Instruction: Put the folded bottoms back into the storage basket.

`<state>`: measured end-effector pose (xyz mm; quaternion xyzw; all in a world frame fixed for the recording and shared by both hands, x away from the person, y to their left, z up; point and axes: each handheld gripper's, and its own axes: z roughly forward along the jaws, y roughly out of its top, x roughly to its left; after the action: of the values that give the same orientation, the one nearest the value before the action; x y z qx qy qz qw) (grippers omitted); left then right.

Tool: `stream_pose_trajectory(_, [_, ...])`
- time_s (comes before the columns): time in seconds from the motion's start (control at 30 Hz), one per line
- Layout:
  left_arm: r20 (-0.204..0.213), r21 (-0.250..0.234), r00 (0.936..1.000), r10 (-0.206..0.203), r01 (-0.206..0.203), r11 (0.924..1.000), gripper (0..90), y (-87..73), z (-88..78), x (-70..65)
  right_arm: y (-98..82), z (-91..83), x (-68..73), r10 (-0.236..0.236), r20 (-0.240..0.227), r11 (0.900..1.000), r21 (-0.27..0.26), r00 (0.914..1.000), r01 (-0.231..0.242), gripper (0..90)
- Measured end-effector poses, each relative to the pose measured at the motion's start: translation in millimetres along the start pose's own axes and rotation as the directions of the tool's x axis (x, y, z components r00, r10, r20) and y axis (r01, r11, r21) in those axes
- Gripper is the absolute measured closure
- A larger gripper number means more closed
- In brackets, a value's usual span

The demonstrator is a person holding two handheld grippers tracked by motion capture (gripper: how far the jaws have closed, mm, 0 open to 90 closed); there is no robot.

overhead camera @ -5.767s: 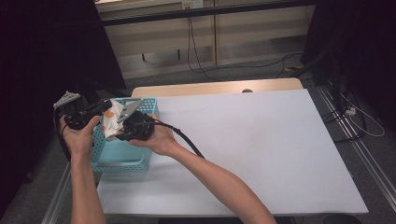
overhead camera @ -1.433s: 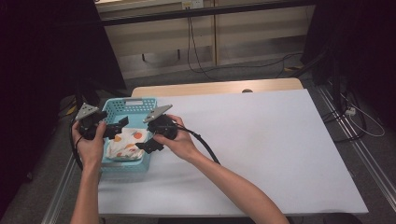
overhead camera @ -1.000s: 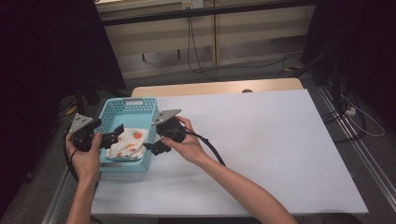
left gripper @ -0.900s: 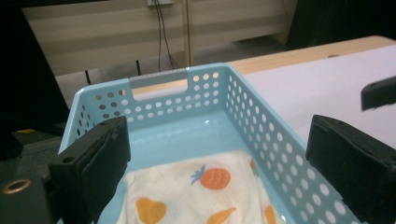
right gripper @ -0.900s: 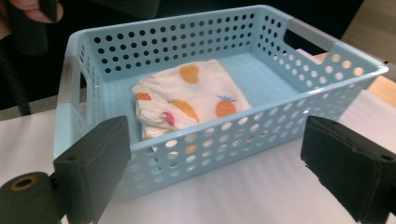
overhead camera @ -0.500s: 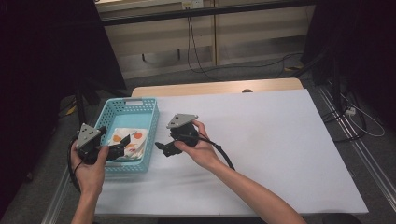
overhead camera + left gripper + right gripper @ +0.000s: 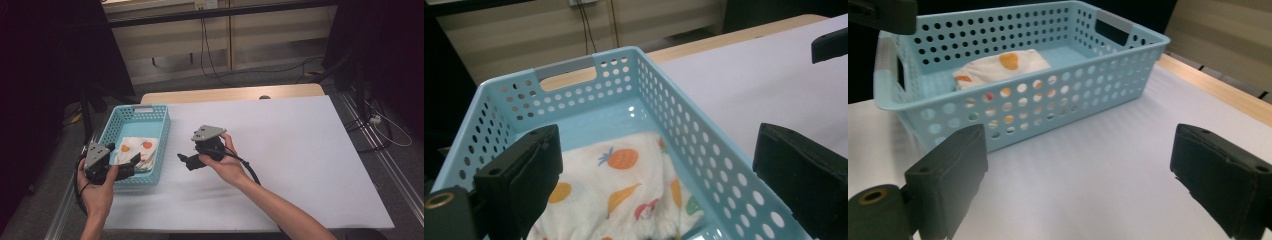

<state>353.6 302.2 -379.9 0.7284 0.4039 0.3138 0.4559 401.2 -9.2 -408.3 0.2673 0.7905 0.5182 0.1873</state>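
Both our tools have drawn back from the one blue basket. Left tool gapes wide at its near end; one fruit-print cloth lies inside. Right tool, wide, hovers over the tabletop.

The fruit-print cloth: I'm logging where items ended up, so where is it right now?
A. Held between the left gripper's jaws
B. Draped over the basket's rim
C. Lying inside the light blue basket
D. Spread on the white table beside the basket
C: the fruit-print cloth lies on the floor of the light blue basket, while the left gripper and the right gripper both have wide, empty jaws.
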Motion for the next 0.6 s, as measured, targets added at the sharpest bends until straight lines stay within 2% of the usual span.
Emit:
stream_pose_trajectory(0.07, [-0.002, 0.019, 0.9999, 0.016, -0.016, 0.9997, 5.9, -1.7, 0.7, -2.0, -2.7, -3.3, -1.4, 0.009, -0.004, 1.000, -0.005, 1.0000, -0.009, 8.2])
stream_pose_trajectory(0.13, [0.042, 0.027, 0.9991, 0.010, -0.011, 0.9996, 5.9, -4.4, -0.5, -5.2, -5.1, -7.2, -2.2, 0.006, 0.005, 1.000, -0.009, 1.0000, -0.006, 8.2])
stream_pose_trajectory(0.17, [0.046, 0.031, 0.9989, 0.014, -0.015, 0.9994, 6.0, -5.4, -1.2, -6.6, -6.3, -9.6, -3.1, 0.008, 0.006, 1.000, -0.011, 0.9999, -0.008, 8.1])
stream_pose_trajectory(0.23, [0.021, 0.021, 0.9997, 0.010, -0.011, 0.9997, 6.0, -8.4, -3.4, -11.1, -8.2, -13.4, -4.0, 0.005, 0.014, 1.000, -0.013, 0.9999, -0.005, 8.2])
stream_pose_trajectory(0.33, [0.040, 0.026, 0.9991, 0.012, -0.013, 0.9996, 6.0, -11.9, -6.2, -15.2, -12.5, -19.7, -5.0, 0.004, 0.022, 1.000, -0.006, 0.9997, -0.004, 7.9])
stream_pose_trajectory(0.4, [0.022, 0.021, 0.9990, 0.038, -0.039, 0.9990, 6.0, -13.7, -7.6, -19.2, -16.5, -23.8, -6.5, 0.006, 0.029, 1.000, -0.002, 0.9996, -0.006, 7.9])
stream_pose_trajectory(0.53, [0.022, 0.049, 0.9988, 0.043, -0.044, 0.9978, 5.9, -17.3, -9.5, -23.6, -24.3, -32.8, -9.2, 0.009, 0.041, 1.000, 0.004, 0.9991, -0.009, 7.8])
stream_pose_trajectory(0.6, [0.017, 0.033, 0.9989, 0.044, -0.045, 0.9984, 5.9, -20.8, -11.8, -23.4, -27.7, -38.1, -10.8, 0.011, 0.049, 1.000, 0.002, 0.9987, -0.011, 7.8])
